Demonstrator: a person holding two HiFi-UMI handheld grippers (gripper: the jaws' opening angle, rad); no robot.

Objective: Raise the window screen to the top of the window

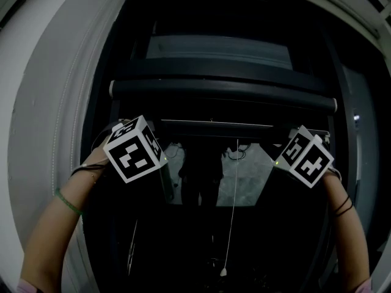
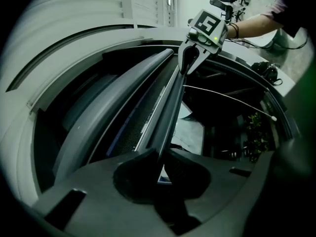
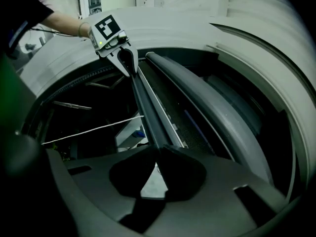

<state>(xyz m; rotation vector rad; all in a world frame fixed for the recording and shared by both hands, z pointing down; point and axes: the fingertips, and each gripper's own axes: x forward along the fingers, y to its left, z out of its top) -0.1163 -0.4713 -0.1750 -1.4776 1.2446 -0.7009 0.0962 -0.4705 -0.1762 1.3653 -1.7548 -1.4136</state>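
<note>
The window screen's dark bottom bar [image 1: 214, 124] hangs level just under the grey roller tube [image 1: 223, 93], high in the window opening. My left gripper [image 2: 160, 154] is shut on the bar's left end [image 2: 170, 102]. My right gripper [image 3: 157, 154] is shut on its right end [image 3: 148, 107]. Each gripper view shows the other gripper clamped at the bar's far end, the right gripper [image 2: 190, 58] and the left gripper [image 3: 126, 58]. The mesh [image 2: 133, 127] shows as a narrow strip between bar and roller.
A thin white pull cord [image 1: 233, 194] hangs from the bar's middle down to a small knob [image 1: 223, 272]. The white window frame [image 1: 55, 102] curves round the left side. Behind the glass it is dark, with a pale patch [image 1: 244, 176].
</note>
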